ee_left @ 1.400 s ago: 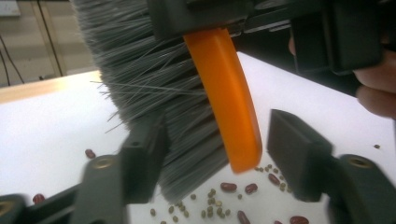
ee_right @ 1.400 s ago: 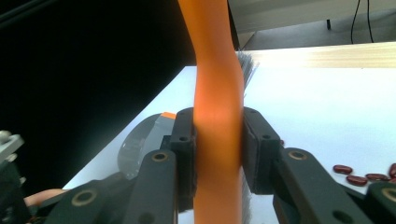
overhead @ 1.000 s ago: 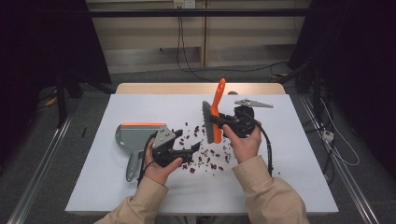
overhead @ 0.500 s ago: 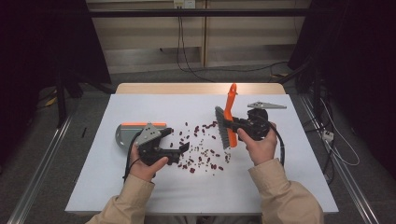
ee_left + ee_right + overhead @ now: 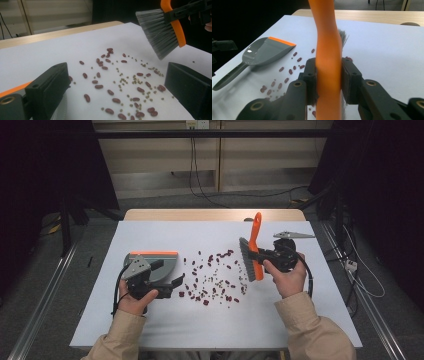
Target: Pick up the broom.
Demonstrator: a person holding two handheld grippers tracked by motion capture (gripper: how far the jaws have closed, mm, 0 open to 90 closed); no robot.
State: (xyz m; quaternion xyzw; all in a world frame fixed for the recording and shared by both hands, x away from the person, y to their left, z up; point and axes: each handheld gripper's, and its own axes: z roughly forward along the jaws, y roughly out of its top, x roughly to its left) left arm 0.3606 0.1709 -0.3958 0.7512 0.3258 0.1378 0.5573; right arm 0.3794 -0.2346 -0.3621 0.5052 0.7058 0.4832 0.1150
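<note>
Red beans and small green peas (image 5: 210,280) lie scattered across the middle of the white table (image 5: 200,330). My right gripper (image 5: 261,256) is shut on the orange handle of a grey-bristled brush (image 5: 248,260), which hangs upright just right of the beans; the grip shows close up (image 5: 329,75). A grey dustpan (image 5: 152,262) with an orange lip lies left of the beans (image 5: 264,51). My left gripper (image 5: 175,281) sits at the dustpan's near edge. Its jaws have just been opening and stand wide (image 5: 116,75), nothing held between them, beans (image 5: 117,87) on the table beyond.
A wooden strip (image 5: 215,215) runs along the table's far edge. Cables (image 5: 365,280) trail on the floor to the right, and metal rails (image 5: 45,310) flank the table. Bare white surface lies in front of the beans and at the far left.
My left gripper has moved left, away from the beans to the dustpan, and its jaws have spread. The right gripper has carried the brush to the right, off the bean pile.
</note>
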